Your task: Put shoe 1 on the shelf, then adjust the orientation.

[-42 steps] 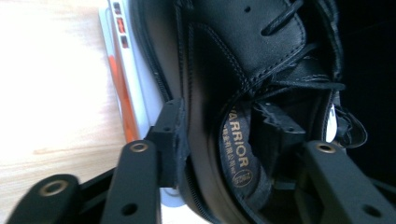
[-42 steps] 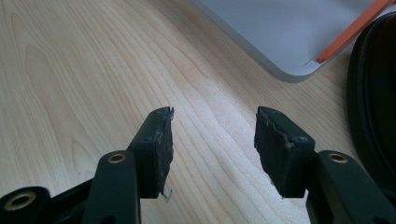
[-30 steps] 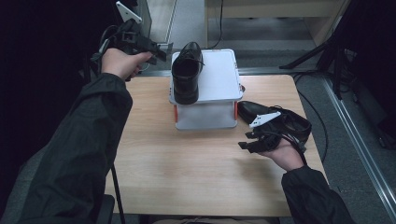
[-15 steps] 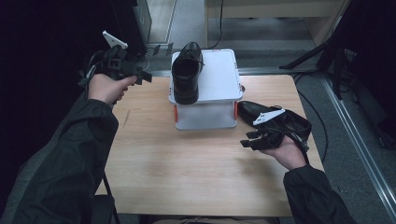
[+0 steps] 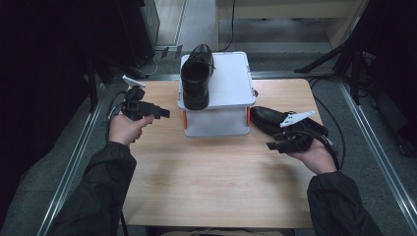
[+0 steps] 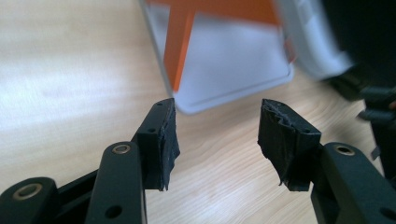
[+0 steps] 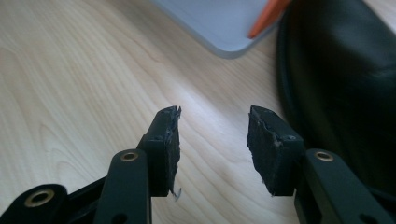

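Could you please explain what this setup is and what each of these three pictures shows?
A person sits at a wooden table with a hand-held gripper in each hand: two black jaws on a handle. The high view looks down from above. There the left hand-held gripper is beside a white stand, and the right hand-held gripper is next to a black shoe on the table. A second shoe lies on top of the stand. The other two pictures come from cameras riding on the hand-held grippers, looking along their jaws. Both pairs of jaws stand apart with bare table between them, so nothing is held.
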